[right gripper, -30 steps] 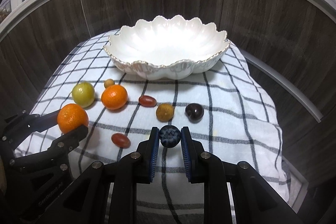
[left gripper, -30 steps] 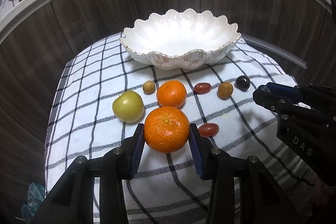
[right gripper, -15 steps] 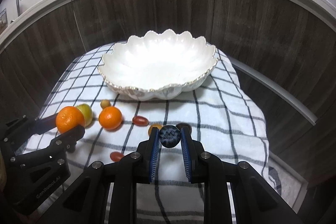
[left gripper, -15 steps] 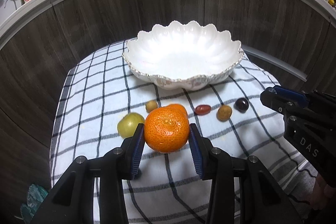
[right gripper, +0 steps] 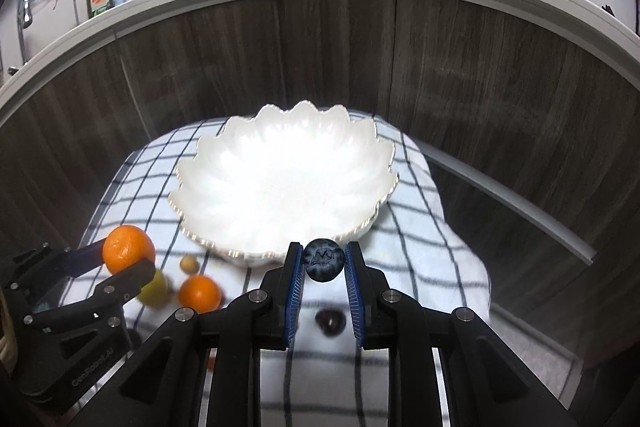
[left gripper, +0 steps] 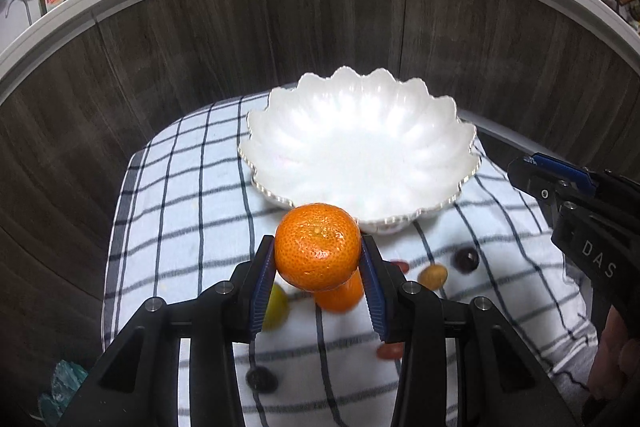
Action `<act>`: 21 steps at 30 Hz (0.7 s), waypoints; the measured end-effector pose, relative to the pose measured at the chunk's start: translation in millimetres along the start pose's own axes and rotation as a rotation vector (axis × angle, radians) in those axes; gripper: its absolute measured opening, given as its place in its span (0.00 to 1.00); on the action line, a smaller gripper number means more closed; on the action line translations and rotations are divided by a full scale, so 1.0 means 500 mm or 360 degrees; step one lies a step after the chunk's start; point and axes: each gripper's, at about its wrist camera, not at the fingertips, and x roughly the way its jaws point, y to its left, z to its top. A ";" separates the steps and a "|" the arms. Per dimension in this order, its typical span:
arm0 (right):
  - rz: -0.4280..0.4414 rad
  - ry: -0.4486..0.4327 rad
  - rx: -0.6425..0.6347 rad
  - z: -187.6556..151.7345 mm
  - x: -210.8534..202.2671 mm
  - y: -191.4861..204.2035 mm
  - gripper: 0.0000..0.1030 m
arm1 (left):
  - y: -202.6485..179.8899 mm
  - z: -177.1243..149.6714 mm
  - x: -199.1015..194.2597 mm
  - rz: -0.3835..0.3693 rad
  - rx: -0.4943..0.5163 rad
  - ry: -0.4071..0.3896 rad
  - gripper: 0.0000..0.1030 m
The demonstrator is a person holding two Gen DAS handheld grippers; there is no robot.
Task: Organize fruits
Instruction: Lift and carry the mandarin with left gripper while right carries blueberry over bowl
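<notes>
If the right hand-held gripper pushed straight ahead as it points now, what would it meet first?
Probably the near rim of the white scalloped ceramic bowl, just beyond the dark blueberry it grips; height above the rim is unclear.

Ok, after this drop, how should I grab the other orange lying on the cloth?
Take the loose orange across its widest middle, coming straight down from above. It is round, so any axis works, but the green fruit sits close on its left; set the gripper fingers front and back instead of side to side.
</notes>
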 end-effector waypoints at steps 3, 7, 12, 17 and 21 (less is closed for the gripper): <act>-0.0013 -0.0010 -0.0007 0.021 0.010 -0.004 0.22 | 0.006 0.020 0.010 -0.0012 -0.0016 0.0014 0.40; -0.0021 -0.0003 0.0003 0.043 0.026 -0.012 0.22 | 0.009 0.039 0.025 -0.0007 -0.0017 0.0023 0.40; -0.0025 0.0013 0.0001 0.063 0.050 -0.020 0.22 | 0.008 0.062 0.048 -0.0019 -0.0030 0.0037 0.40; -0.0031 0.0021 0.0005 0.087 0.079 -0.027 0.22 | 0.006 0.087 0.077 -0.0014 -0.0028 0.0031 0.40; -0.0043 0.0013 0.0008 0.110 0.106 -0.033 0.22 | 0.014 0.104 0.102 -0.0008 -0.0040 0.0034 0.40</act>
